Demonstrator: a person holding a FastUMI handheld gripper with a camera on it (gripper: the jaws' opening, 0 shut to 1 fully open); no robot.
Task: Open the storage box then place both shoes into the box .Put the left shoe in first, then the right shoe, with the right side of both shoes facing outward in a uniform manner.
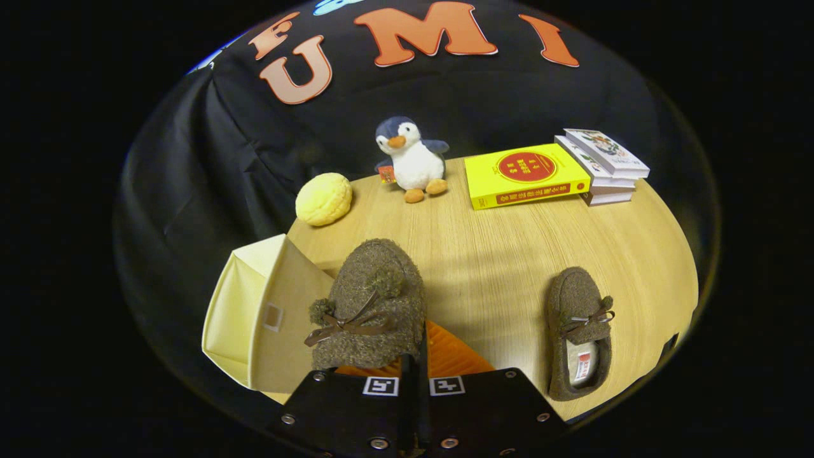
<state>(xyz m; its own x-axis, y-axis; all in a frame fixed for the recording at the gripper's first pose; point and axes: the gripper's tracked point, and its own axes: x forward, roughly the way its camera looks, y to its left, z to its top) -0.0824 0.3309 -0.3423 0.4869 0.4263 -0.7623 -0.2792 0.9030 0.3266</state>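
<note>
We see the tool (413, 356) with its fingers drawn close together, gripping a fuzzy brown shoe (375, 305) by its rear part, so that the shoe sits right at the fingertips with its toe pointing away and its bow and pom-poms on top. We take this held shoe as our landmark. Just to its left, touching or nearly touching it, stands the pale yellow storage box (254, 312), its top flap folded up; we cannot tell how far it is open. To the right of the held shoe, well apart, the second brown shoe (579, 334) lies flat on the wooden counter (509, 254), its opening facing up. Beyond the held shoe, near the far edge of the counter, we see a round yellow bun-shaped toy (323, 199), a plush penguin (410, 159), a yellow book (524, 175) and a small stack of books (604, 165).
</note>
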